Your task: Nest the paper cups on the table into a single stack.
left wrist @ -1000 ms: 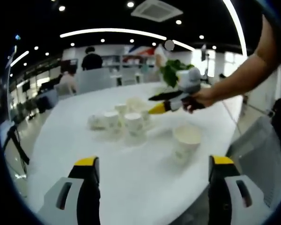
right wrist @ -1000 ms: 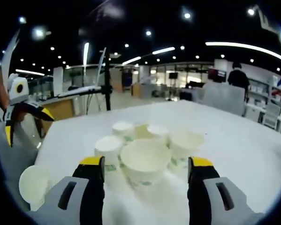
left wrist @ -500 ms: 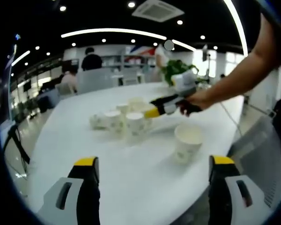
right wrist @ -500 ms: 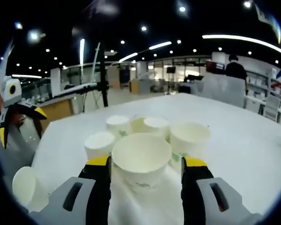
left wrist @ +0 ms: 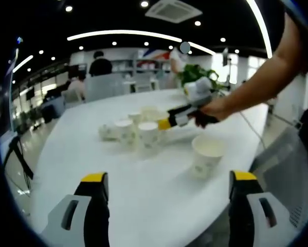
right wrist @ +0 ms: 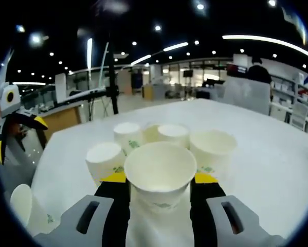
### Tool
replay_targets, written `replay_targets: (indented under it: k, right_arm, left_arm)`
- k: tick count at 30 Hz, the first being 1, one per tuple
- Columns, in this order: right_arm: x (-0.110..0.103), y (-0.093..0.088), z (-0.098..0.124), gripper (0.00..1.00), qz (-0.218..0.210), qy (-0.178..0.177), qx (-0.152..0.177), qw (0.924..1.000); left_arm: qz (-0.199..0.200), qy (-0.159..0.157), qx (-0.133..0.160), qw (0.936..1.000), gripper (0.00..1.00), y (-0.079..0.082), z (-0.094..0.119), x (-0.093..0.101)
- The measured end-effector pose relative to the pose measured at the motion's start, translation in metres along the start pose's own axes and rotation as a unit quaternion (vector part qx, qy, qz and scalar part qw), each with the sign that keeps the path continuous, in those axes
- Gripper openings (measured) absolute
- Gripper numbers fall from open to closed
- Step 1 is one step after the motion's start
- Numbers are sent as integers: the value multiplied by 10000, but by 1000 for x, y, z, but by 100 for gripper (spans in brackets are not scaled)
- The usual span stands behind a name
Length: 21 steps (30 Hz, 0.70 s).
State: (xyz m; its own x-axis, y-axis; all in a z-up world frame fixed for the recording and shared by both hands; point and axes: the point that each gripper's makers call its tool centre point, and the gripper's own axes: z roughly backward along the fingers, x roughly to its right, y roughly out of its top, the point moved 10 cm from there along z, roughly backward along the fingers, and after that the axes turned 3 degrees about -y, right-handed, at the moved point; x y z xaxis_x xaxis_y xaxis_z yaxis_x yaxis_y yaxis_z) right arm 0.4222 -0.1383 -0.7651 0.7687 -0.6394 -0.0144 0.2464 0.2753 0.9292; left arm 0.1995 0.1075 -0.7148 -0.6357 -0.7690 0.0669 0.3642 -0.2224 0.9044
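Gripping paper cup [right wrist: 160, 175], upright, mouth up

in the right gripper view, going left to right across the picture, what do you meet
left gripper → lone paper cup at the table's edge → upside-down cup → cup between the right gripper's jaws → open cup on the right → person standing in the background
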Motion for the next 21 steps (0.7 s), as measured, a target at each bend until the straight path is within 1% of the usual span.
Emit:
replay_targets:
  k: [11,14,21]
  right_arm:
    - [-1,-1,4,40,11,23,0,10000]
    - [-2,2,5,40,-45,47,16,10000]
    - [-3,7,8,40,-30,41,98,9999]
  left_arm:
    - [-15,10,-11,10000,96,0,0,0]
    - [-23,10,-20,10000,96,0,0,0]
    - [-16,9,-34,10000,96,0,0,0]
